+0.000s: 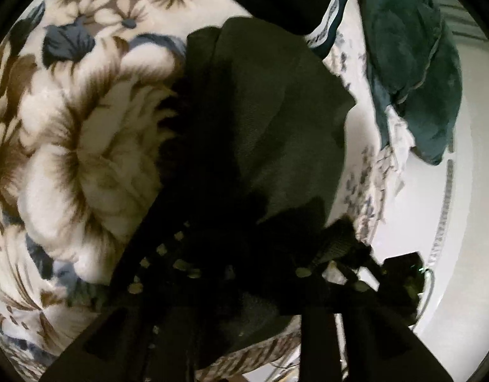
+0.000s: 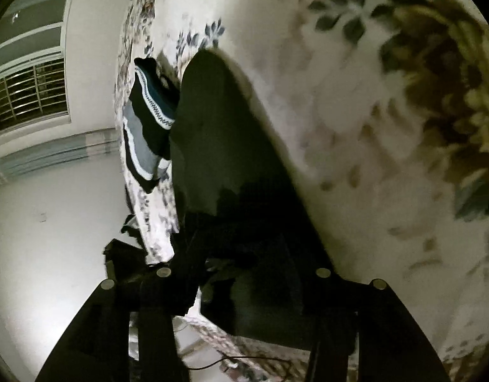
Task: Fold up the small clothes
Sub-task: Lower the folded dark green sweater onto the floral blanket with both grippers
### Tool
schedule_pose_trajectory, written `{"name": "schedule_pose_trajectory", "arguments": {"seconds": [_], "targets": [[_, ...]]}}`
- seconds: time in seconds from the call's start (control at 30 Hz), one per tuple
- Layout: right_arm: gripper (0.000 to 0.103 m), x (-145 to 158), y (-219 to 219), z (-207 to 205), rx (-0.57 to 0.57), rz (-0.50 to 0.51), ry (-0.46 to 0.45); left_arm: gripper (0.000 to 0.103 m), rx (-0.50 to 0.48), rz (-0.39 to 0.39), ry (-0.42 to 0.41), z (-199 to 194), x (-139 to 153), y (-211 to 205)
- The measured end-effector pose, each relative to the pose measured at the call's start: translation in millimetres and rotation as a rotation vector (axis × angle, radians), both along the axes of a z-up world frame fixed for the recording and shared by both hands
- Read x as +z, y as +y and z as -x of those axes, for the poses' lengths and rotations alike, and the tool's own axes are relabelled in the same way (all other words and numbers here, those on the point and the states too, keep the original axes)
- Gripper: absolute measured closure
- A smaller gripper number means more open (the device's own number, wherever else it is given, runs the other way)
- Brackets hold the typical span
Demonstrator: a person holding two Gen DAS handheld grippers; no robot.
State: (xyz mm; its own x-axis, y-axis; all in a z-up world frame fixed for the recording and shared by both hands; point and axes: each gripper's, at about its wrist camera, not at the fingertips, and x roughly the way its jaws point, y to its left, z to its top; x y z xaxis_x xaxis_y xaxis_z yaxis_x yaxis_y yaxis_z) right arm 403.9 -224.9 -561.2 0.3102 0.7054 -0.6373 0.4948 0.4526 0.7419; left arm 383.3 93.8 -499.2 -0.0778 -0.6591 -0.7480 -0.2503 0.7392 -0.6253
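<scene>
Left wrist view
Dark garment (image 1: 263, 121): olive-black cloth, lying on the floral blanket (image 1: 85, 146), running from the centre down to 6 o'clock, where it passes between the fingers.
Left gripper (image 1: 244, 273): black, at 6 o'clock; fingers stand somewhat apart, with the garment's near edge bunched between them. Too dark to tell whether the pads press on it.
Teal cloth (image 1: 413, 63): heaped at 2 o'clock, at the blanket's edge.
Striped knit (image 1: 327, 28): black with white and teal bands, at 12 to 1 o'clock, just beyond the garment's far end.
Floor (image 1: 403, 229): pale, at 4 o'clock.

Right wrist view
Dark garment (image 2: 219, 133): a long dark shape from 11 o'clock to the centre, its near end reaching the fingers.
Right gripper (image 2: 244, 286): fingers (image 2: 390, 324) clearly parted at 6 o'clock; garment edge lies between them. Grip cannot be told.
Striped knit (image 2: 149, 121): at 9 to 10 o'clock, touching the garment's left side.
Floral blanket (image 2: 371, 127): fills the right half.
Window (image 2: 28, 95): barred, at 9 o'clock.
</scene>
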Motion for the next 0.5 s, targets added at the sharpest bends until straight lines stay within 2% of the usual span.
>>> {"name": "schedule_pose_trajectory", "arguments": {"seconds": [0.03, 0.07, 0.1, 0.17, 0.23, 0.3, 0.37, 0.5], "targets": [[0.054, 1.7, -1.6, 1.1, 0.011, 0.021, -0.001, 0.066, 0.014, 0.015, -0.012, -2.2, 3.0, 2.7], [0.054, 2.7, -0.1, 1.3, 0.031, 0.047, 0.003, 0.055, 0.028, 0.026, -0.023, -4.7, 6.1, 4.1], [0.054, 2.9, -0.5, 2.6, 0.051, 0.064, 0.006, 0.047, -0.009, 0.047, -0.016, -7.6, 9.6, 5.9], [0.054, 4.9, 4.1, 5.2, 0.119, 0.128, 0.011, 0.041, 0.002, 0.035, -0.065, -12.2, 23.1, 9.7], [0.054, 4.2, 10.8, 6.5, 0.177, 0.191, 0.014, 0.041, -0.030, -0.037, -0.120, -13.4, 36.0, 7.4], [0.054, 5.1, 22.2, 4.8, 0.228, 0.239, 0.010, 0.041, -0.097, -0.152, -0.181, -5.3, 50.4, 3.7], [0.054, 6.1, 28.1, 4.4, 0.260, 0.256, 0.003, 0.041, -0.198, -0.246, -0.226, 13.5, 60.2, -9.5], [0.054, 9.1, 38.7, -2.3, 0.285, 0.295, -0.010, 0.041, -0.434, -0.358, -0.263, 56.6, 57.2, -43.6]]}}
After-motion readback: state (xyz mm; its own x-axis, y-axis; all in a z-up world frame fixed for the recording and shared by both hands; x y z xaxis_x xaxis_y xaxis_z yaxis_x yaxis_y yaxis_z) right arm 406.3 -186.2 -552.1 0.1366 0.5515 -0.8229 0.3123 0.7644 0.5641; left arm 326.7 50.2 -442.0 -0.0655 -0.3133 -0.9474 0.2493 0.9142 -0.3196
